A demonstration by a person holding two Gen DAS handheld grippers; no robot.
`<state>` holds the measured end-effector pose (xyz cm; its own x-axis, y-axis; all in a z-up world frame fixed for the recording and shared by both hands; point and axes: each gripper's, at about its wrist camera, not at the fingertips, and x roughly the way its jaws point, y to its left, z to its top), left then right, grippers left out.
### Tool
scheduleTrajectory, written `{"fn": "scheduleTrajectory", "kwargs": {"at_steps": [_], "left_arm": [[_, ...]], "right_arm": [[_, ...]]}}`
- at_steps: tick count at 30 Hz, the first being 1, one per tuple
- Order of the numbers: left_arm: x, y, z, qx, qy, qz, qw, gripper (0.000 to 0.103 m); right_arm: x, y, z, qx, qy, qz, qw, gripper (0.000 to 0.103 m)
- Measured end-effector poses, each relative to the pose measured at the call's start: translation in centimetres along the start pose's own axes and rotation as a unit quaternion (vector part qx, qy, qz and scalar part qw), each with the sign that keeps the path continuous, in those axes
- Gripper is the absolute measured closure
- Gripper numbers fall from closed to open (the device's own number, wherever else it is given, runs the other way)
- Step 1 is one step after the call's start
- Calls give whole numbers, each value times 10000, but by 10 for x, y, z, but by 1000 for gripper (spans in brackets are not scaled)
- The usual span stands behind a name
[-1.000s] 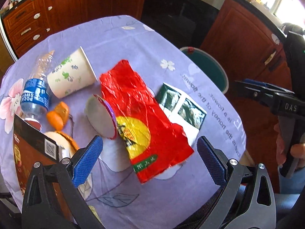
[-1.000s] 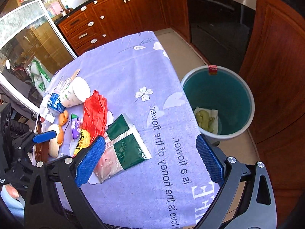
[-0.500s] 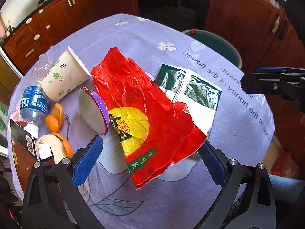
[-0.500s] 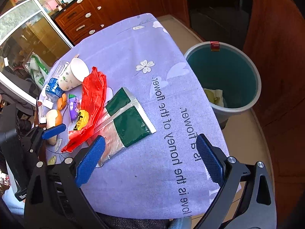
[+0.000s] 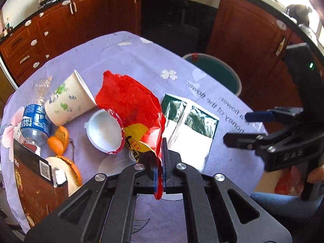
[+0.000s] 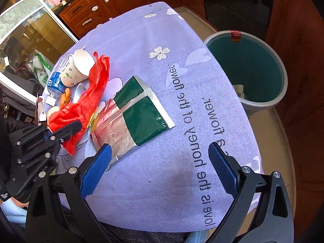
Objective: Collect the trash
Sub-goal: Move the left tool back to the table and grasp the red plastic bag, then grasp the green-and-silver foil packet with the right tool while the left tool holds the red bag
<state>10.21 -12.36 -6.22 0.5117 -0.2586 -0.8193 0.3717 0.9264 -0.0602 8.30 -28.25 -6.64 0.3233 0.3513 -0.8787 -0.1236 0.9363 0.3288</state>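
pinching the near corner of the red wrapper (image 5: pixel 131 105), the left gripper (image 5: pixel 160 162) has its jaws closed flat on the foil, the sheet running away from them across the worktop (image 6: pixel 141 30). the right gripper (image 6: pixel 160 170), jaws wide and empty, hangs nearer the green packet (image 6: pixel 139 113); the bin (image 6: pixel 281 64) stands beyond the worktop's right edge.

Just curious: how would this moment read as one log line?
left gripper: shut on red wrapper | right gripper: open over table | bin: waiting
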Motion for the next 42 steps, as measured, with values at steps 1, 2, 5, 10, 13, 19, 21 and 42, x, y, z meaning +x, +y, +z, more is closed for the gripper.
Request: {"fn": "scheduleTrajectory", "kwargs": {"at_steps": [1,2,5,10,13,19,21,42], "left_arm": [[-6,3,5,-48,-99,-32,9999,100],[-12,8,8,-129,-185,-105,9997,100],[-25,24,15,-438,-328,-428,9976,100],[-28,48,13,-806,-357,-737,9934,100],[-26,57,9,-973,-339,-837,9912,100],[-20,66,3,-1087,-288,-982,9888,99],[-20,69,2,-1140,-303,-1023,9877,99],[-35,48,8,-753,-485,-889,9920,100]], "right_arm": [[3,5,0,-46,29,42,10000,11],[7,10,-1,-111,56,71,9999,11],[18,25,-4,-323,123,86,9994,11],[32,45,-2,-670,171,-132,9975,11],[41,54,-1,-791,244,-264,9962,8],[54,79,-4,-1360,202,-873,9866,7],[56,82,-8,-1484,88,-981,9840,7],[3,56,1,-948,-462,-362,9938,87]]}}
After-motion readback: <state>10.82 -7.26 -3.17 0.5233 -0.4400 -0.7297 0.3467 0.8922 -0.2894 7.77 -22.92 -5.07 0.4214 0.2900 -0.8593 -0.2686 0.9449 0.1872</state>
